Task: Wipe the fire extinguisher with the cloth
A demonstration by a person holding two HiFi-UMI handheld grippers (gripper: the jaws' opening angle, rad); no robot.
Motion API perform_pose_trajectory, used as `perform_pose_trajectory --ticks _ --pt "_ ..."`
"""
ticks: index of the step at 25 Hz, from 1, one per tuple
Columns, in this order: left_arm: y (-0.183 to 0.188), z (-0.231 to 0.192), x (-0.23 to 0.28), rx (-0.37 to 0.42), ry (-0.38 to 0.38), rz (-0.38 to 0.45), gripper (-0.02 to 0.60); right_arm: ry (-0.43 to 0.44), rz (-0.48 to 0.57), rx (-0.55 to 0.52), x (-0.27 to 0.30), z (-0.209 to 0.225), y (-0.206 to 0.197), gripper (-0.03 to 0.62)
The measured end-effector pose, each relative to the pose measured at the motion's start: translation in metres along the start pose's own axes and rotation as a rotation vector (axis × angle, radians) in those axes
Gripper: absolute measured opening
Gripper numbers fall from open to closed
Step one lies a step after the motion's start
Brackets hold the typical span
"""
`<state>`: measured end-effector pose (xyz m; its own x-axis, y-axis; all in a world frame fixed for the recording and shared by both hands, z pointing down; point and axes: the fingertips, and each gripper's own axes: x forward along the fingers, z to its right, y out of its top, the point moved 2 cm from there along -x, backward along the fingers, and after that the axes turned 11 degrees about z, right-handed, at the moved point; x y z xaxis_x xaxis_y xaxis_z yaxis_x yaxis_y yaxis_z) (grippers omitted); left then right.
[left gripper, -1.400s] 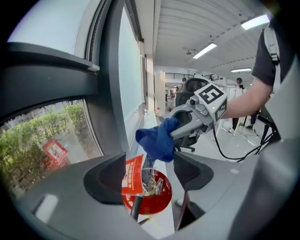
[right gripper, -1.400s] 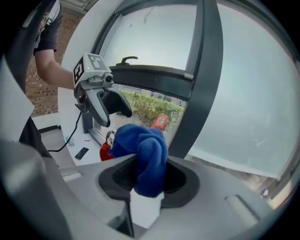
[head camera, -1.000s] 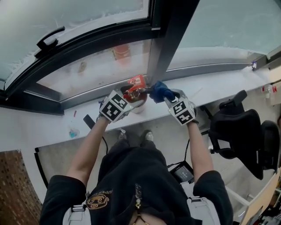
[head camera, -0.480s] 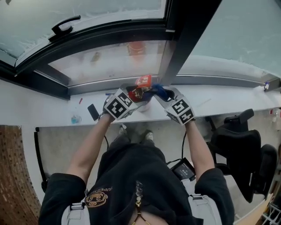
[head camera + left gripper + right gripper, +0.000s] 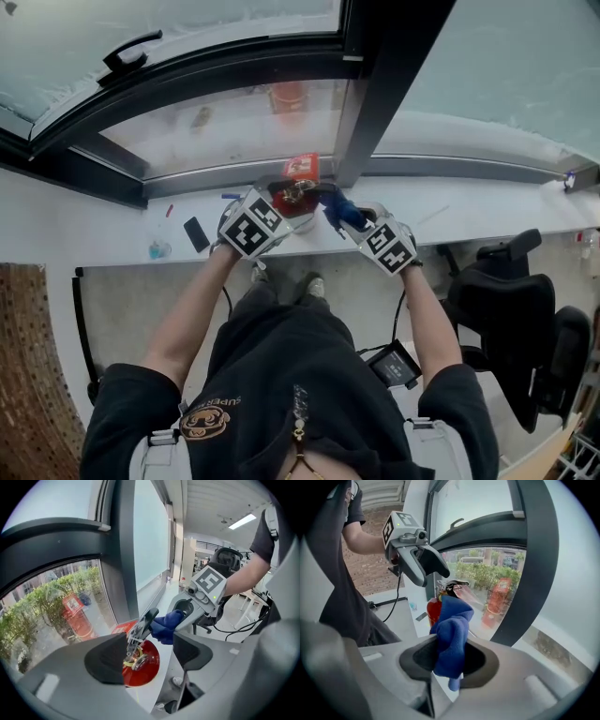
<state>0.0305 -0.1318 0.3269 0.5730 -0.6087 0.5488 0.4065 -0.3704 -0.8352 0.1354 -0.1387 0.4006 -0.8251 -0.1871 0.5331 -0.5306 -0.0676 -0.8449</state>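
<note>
- Right gripper (image 5: 452, 659): clamped on the blue cloth (image 5: 452, 630), just been closing tighter on it.
- Left gripper (image 5: 150, 654): spread apart, gripping nothing, round the valve head of the red fire extinguisher (image 5: 143, 667).
- Standing upright on the white windowsill (image 5: 112, 234) (beside the dark window post (image 5: 375, 94)).
- Best to press the free fold against the lever (image 5: 145, 623) and stroke along it.
- Red tag (image 5: 302, 167): print unreadable.
</note>
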Motion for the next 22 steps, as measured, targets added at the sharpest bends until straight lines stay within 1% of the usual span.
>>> perform_pose_trajectory --ticks 3,5,7,9,11,13,15,18,19,20,21,22 --pt "0.009 0.021 -0.001 0.072 -0.037 0.01 0.321 0.059 0.078 0.022 -0.02 -0.014 0.016 0.103" --pt "0.015 0.041 0.0 0.113 -0.085 0.024 0.322 0.106 0.146 0.024 -0.032 -0.023 0.036 0.103" --pt "0.019 0.061 0.003 0.132 -0.132 0.04 0.328 0.147 0.193 0.018 -0.039 -0.031 0.053 0.104" --pt "0.021 0.076 0.004 0.139 -0.162 0.05 0.342 0.18 0.202 0.0 -0.041 -0.039 0.061 0.104" --pt "0.022 0.084 0.004 0.147 -0.172 0.059 0.348 0.202 0.191 -0.016 -0.04 -0.047 0.065 0.104" --pt "0.018 0.09 0.004 0.17 -0.182 0.05 0.358 0.212 0.191 0.012 -0.037 -0.051 0.067 0.104" --pt "0.012 0.094 0.007 0.195 -0.195 0.034 0.367 0.205 0.197 0.052 -0.034 -0.052 0.07 0.104" --pt "0.01 0.098 0.015 0.185 -0.209 0.061 0.367 0.199 0.198 0.089 -0.038 -0.052 0.073 0.104" --pt "0.011 0.099 0.018 0.189 -0.212 0.075 0.358 0.205 0.204 0.111 -0.041 -0.052 0.074 0.104" --pt "0.012 0.099 0.021 0.199 -0.209 0.086 0.287 0.206 0.209 0.131 -0.045 -0.051 0.074 0.104" --pt "0.013 0.097 0.024 0.202 -0.198 0.096 0.233 0.197 0.209 0.142 -0.049 -0.047 0.074 0.104" --pt "0.014 0.094 0.026 0.189 -0.182 0.108 0.175 0.18 0.206 0.143 -0.053 -0.041 0.072 0.104"
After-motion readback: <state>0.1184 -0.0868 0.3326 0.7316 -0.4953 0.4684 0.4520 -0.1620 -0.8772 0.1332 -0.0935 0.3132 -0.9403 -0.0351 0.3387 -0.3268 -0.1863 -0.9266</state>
